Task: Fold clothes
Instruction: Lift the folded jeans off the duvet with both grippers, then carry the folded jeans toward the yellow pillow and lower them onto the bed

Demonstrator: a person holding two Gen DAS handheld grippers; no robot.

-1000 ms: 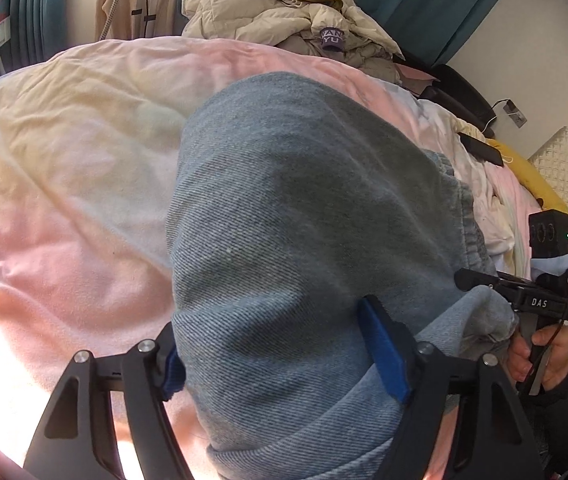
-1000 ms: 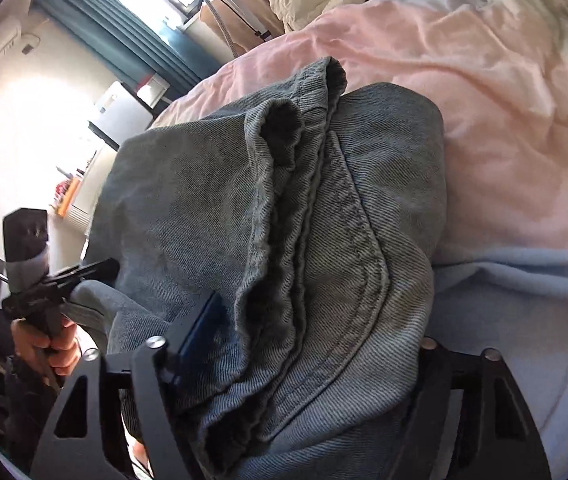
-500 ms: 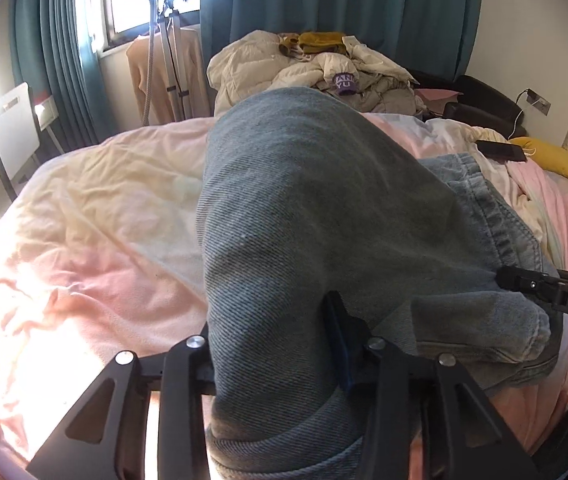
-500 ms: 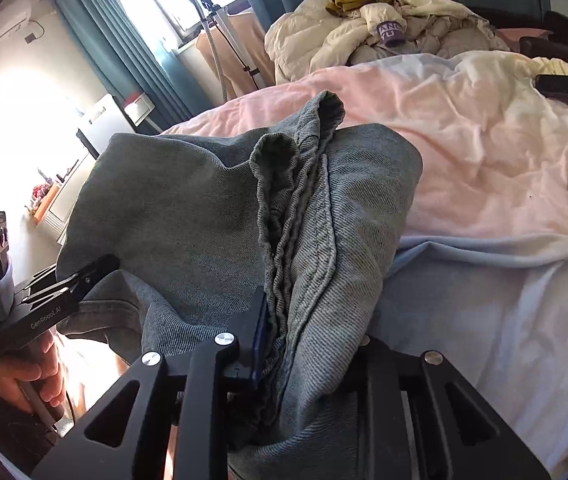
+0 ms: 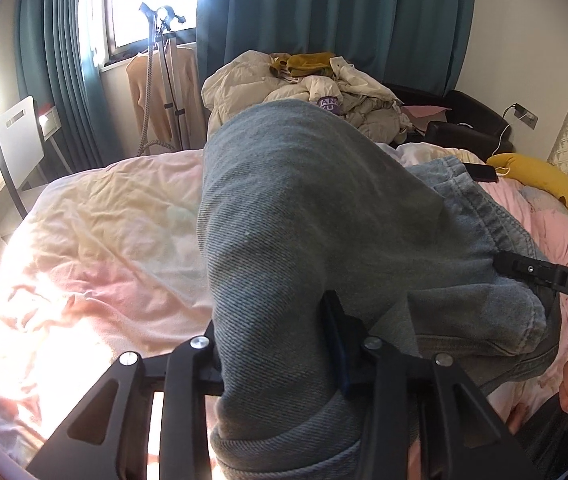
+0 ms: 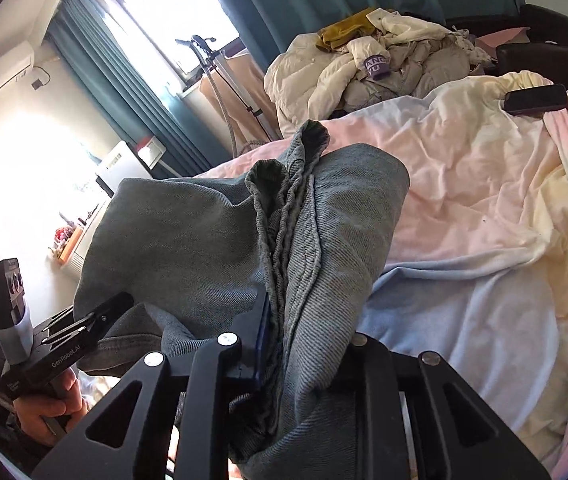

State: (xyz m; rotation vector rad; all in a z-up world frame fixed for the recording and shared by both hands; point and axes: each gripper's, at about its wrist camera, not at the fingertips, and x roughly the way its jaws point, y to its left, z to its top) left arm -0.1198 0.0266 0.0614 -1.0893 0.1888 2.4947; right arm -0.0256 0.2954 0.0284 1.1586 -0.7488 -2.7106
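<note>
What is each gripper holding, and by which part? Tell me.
Both hold the same jeans. The left gripper is clamped on a smooth folded edge of denim; the right gripper pinches a bunched, seamed edge. Which exact part of the jeans cannot be told.

Daylight floods through the window (image 5: 152, 0) at upper left, blowing out the bedsheet (image 5: 84, 248) at lower left; fisheye bending and dark vignetting ring both frames.

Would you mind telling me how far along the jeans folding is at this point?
Done: both grippers are clamped on the jeans, left, right. In hand: the denim is raised off the bed, bunched at the right jaws. Left: laying it down in a flat fold; the clothes pile behind looks untouched.
</note>
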